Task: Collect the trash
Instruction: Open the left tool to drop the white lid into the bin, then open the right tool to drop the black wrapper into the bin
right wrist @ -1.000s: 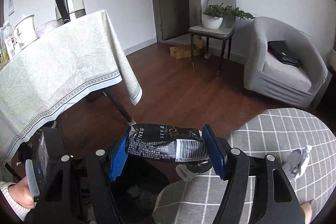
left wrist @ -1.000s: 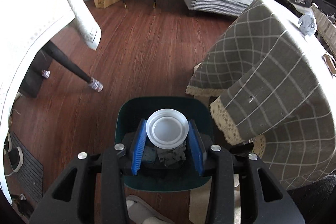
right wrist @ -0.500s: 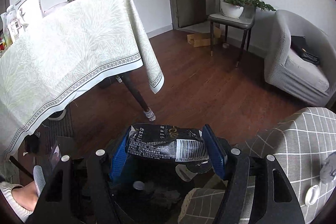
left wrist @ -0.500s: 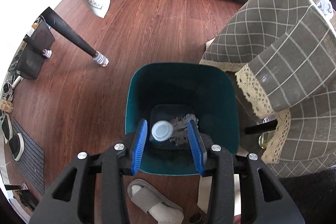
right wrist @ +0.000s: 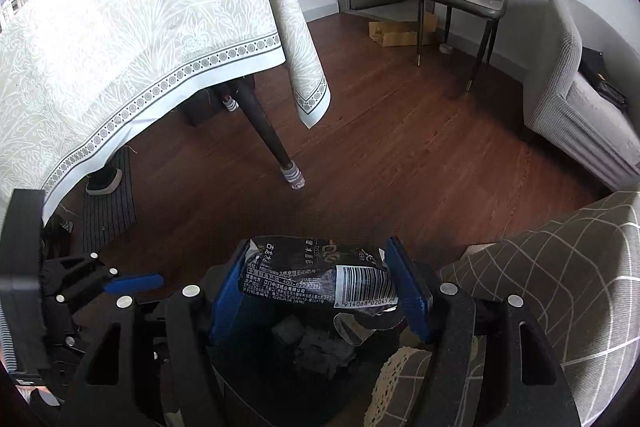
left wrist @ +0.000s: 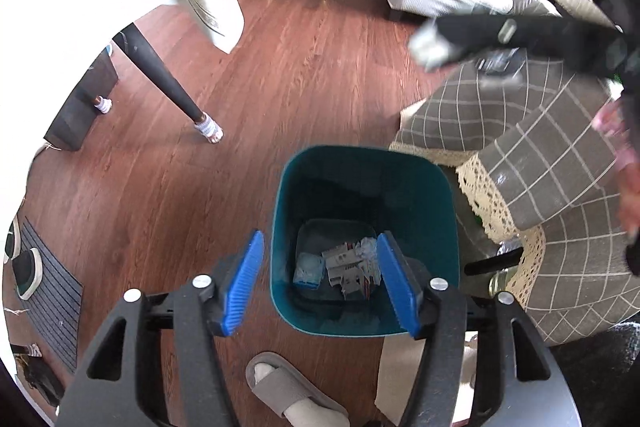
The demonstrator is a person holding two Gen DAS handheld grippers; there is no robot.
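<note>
Dark wooden floor [left wrist: 168,195] runs between a table draped in a pale cloth and a low seat under a grey checked cover [left wrist: 532,163], and the teal bin [left wrist: 288,227] stands on it against that cover's lace hem. From the left wrist view, the left gripper [left wrist: 320,283] hangs above the bin's near rim; its jaws have just been opening and stand apart with nothing between them. At the bottom of the bin lie crumpled grey scraps [left wrist: 348,263] and a small pale bluish piece [left wrist: 308,267].

The right gripper [right wrist: 318,287] is clamped on a black snack wrapper [right wrist: 316,273], whose long axis spans straight across from one blue pad to the other, barcode end toward the right pad. The bin's dark mouth [right wrist: 280,355] sits directly below and just ahead of the wrapper, so the right hand is the one placed for the drop; judging by this, letting go should send the wrapper into the bin, though its width may catch the rim nearest the checked cover
</note>
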